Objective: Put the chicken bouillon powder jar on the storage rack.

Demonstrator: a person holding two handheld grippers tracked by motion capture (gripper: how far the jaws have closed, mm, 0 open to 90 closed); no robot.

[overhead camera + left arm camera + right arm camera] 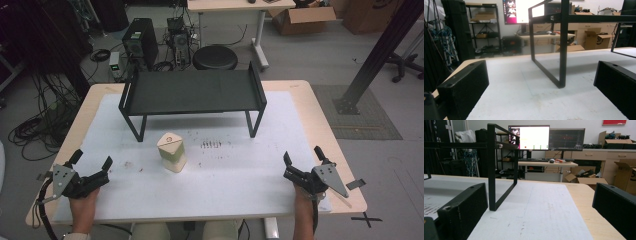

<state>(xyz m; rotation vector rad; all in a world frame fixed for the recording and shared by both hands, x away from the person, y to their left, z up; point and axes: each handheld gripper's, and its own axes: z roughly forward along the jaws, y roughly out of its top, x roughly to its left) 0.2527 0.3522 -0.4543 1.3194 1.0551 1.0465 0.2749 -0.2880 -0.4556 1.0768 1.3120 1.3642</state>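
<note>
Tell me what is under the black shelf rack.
Under the black shelf rack only bare white mat shows between its legs. Its top hides the back part from above. The carton stands in front, apart.

A pale wooden bench (320, 107) fills the middle of the high view, most of its top covered by a white sheet (235, 175). A black metal rack (192, 92) stands on the sheet in the upper centre. Below it, left of centre, a small cream and green container (171, 152) stands upright. Dark specks (212, 145) mark the sheet just right of it.
</note>
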